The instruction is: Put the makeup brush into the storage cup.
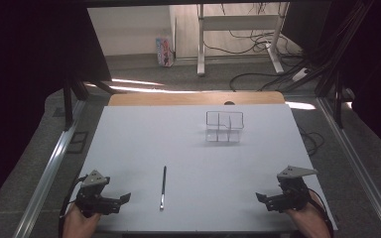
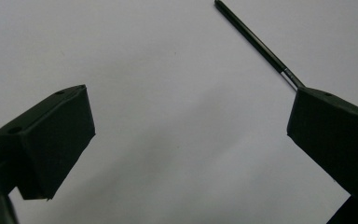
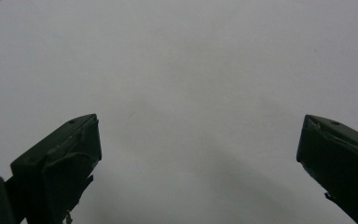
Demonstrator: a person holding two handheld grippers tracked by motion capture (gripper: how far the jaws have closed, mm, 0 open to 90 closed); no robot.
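A thin black pen-like stick (image 1: 163, 187) with a pale tip lies on the white table (image 1: 188, 148), near the front, left of centre. In the left gripper view the stick (image 2: 256, 42) runs from the top down behind the right jaw. My left gripper (image 1: 124, 199) rests at the front left corner, open and empty, pointing right toward the stick. At the front right my right gripper (image 1: 259, 197) is open too, pointing left over bare table (image 3: 191, 93). A clear plastic box with divided compartments (image 1: 223, 126) stands at the back, right of centre.
A wooden board edge (image 1: 196, 98) shows behind the white table. Metal frame rails (image 1: 54, 158) run along both sides. On the floor beyond are a desk frame (image 1: 238, 29), loose cables (image 1: 258, 74) and a small colourful box (image 1: 164, 51).
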